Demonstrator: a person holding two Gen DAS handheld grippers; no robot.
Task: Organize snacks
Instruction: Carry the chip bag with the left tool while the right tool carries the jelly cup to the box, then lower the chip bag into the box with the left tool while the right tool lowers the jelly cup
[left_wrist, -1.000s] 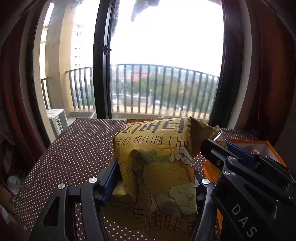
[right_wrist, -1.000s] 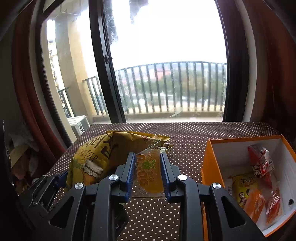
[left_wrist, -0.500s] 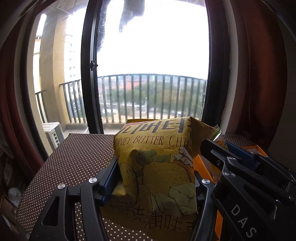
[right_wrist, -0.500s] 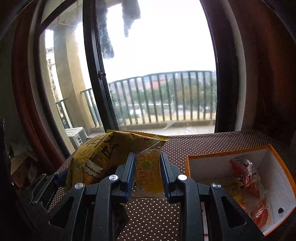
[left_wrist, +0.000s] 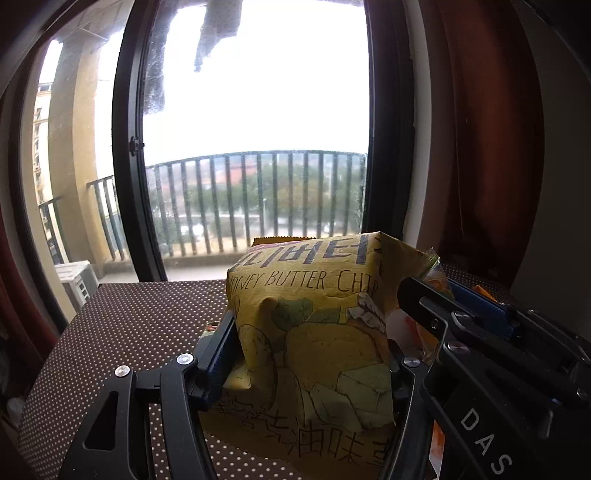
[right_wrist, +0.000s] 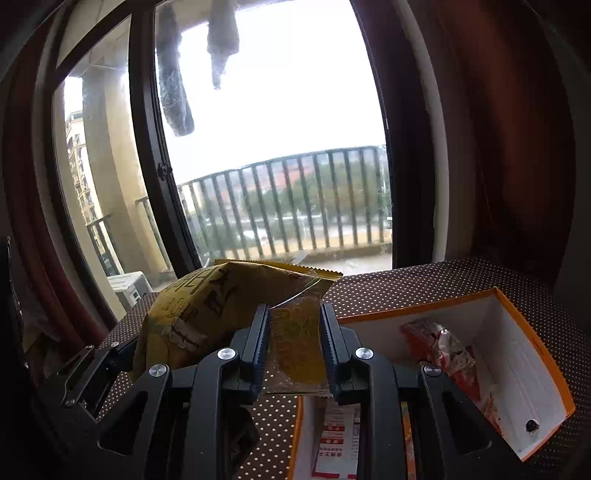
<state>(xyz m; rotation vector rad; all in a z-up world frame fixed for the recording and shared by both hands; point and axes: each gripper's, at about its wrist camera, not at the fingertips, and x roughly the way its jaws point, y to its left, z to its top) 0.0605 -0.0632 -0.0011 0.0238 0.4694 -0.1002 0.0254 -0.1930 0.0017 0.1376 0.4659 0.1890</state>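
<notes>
My left gripper is shut on a big yellow honey butter chip bag, held upright above the dotted tablecloth. In the right wrist view that same chip bag hangs to the left, with the left gripper's black frame under it. My right gripper is shut on a small clear yellow snack packet, held over the near left corner of the orange box. The right gripper's black body fills the lower right of the left wrist view.
The orange box has white inner walls and holds red and orange snack packets. A brown dotted tablecloth covers the table. Behind it are a black-framed window, a balcony railing and dark red curtains.
Both grippers have moved right with their loads and risen slightly. The orange box has slid closer and under the right gripper, and the window has shifted left in both views.
</notes>
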